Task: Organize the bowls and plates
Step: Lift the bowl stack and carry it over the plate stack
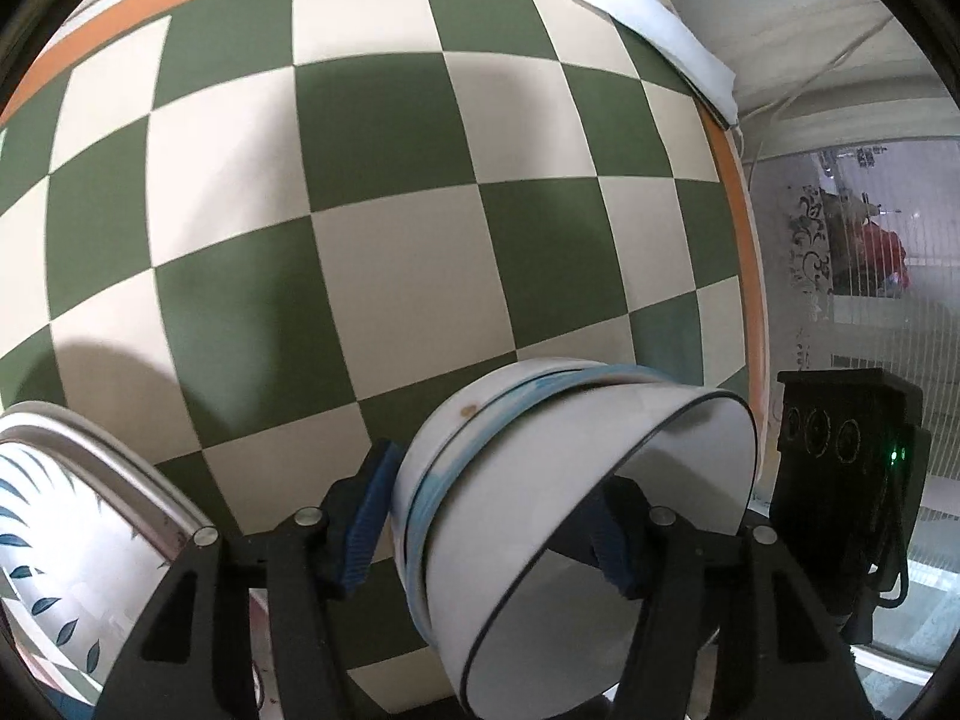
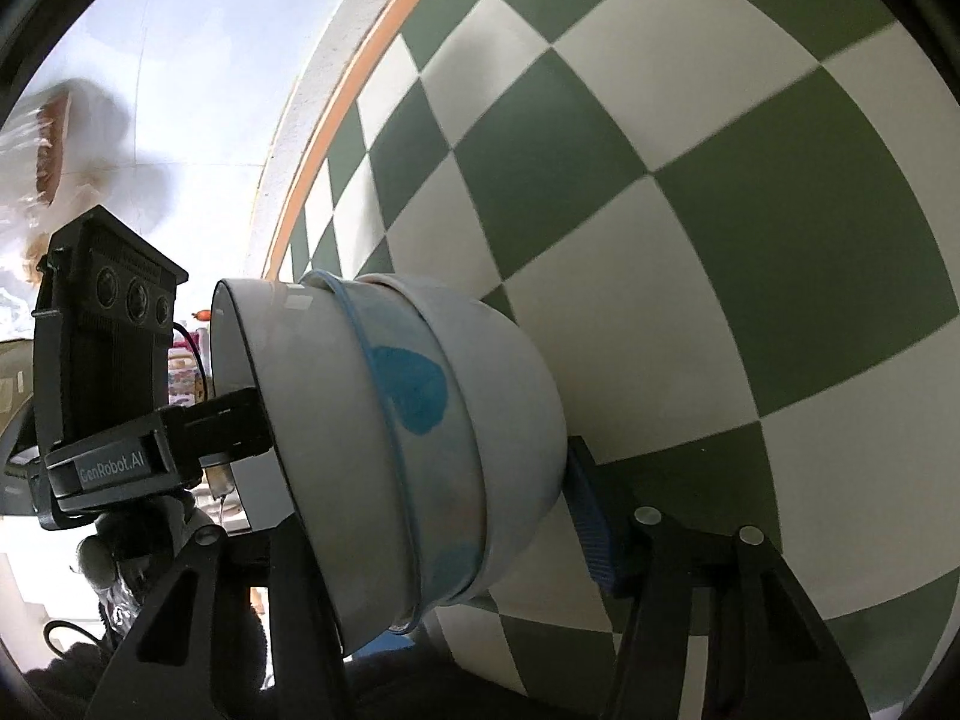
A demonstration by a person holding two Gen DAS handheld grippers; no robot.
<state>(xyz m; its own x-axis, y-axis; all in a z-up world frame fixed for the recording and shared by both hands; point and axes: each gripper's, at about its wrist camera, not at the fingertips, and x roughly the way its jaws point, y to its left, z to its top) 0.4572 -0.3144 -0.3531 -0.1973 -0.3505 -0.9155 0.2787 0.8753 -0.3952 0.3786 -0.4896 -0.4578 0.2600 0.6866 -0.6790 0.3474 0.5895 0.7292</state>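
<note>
Both the left gripper (image 1: 480, 516) and the right gripper (image 2: 420, 510) have their jaws closed across a tilted nested stack of three white and blue-patterned bowls (image 1: 540, 510), low centre of frame above the green-and-cream checkered table (image 1: 390, 240), so an inner bowl could slide out if the tilt grows.

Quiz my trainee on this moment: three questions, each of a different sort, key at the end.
1. True or false: the stack of bowls stands upright on the checkered tablecloth.
2. How many bowls are nested in the stack? A) two B) three C) five
3. Fill in: the plate at the lower left of the left wrist view is decorated with blue ____.

Key:
1. False. The stack is tipped on its side, with the left gripper closed on it and the opening facing away from the tablecloth.
2. B
3. leaves
</note>
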